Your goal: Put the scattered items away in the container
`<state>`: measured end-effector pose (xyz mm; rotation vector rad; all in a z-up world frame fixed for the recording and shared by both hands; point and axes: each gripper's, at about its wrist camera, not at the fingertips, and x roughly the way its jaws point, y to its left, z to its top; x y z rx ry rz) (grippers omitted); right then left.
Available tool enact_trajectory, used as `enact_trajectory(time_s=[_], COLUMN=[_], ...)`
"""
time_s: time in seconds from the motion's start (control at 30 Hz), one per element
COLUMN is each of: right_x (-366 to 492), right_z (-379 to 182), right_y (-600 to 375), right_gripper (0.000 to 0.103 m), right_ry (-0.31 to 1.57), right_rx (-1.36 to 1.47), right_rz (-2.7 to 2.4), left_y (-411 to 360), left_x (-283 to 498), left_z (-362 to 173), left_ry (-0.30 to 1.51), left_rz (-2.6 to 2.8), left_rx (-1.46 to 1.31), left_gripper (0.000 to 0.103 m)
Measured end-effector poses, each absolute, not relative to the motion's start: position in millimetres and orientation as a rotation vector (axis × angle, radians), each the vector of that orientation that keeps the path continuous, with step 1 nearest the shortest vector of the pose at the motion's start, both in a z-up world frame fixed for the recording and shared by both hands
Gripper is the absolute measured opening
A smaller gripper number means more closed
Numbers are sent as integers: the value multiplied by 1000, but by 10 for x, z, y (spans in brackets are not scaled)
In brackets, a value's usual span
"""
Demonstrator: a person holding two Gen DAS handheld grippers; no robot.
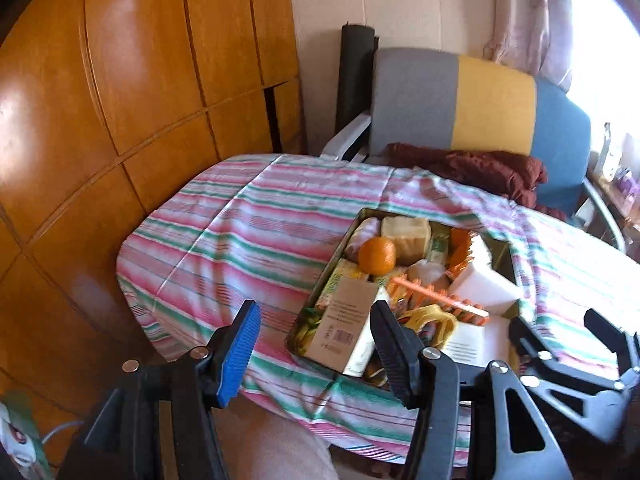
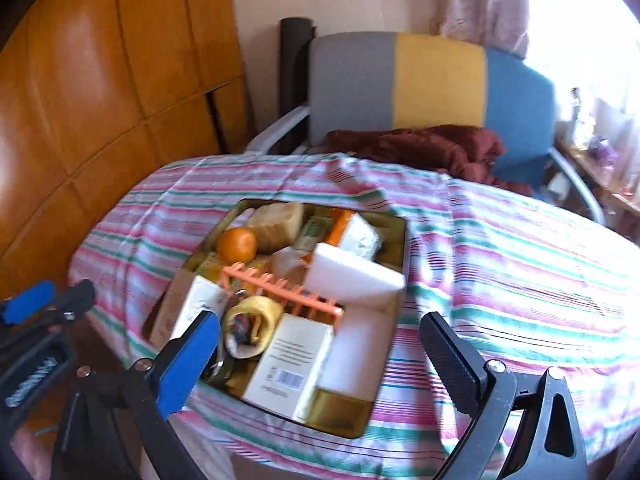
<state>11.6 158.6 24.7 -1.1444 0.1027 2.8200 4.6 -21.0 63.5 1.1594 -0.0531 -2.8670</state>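
Both grippers, left (image 1: 316,354) and right (image 2: 320,356), hang released and empty near the filled tin (image 2: 404,240); tidying appears complete, with withdrawal next.

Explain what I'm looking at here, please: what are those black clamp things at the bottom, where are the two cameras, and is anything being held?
The black clamps are hand-held two-finger grippers, one in each of a person's hands, each carrying a fisheye camera that looks forward along its fingers. One picture comes from the left gripper, the other from the right gripper; each also catches the other at its edge. Both stand open with nothing between the fingers, so nothing is held. Ahead is a table under a striped cloth. On it sits a metal tin heaped with items: an orange, white foam blocks, an orange comb, small boxes. No loose items show on the cloth. Behind stands a chair.
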Motion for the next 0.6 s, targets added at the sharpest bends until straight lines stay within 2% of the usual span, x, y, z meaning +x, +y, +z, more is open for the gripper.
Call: enact_trajectory(time_s=[0.13,0.4,0.5,0.6], right_x=[198,236,245,246], right_z=[262,222,218,208], right_y=[1510,1488,1485,1480], right_gripper=[103,103,103,103], right_ry=[55,61,68,76], right_rx=[-1097,-1098,-1095,-1104], right_rz=[2790,2779,2781,2781], left_y=[-174,-90,-117,-155], left_x=[99,131,139,122], left_z=[661,642,641,647], left_ry=[-11,-83,-84,-72], left_rz=[-2903,-2865,-2855,-2840], left_rx=[1173,1160,1125,1121], left_gripper=[58,57,44,43])
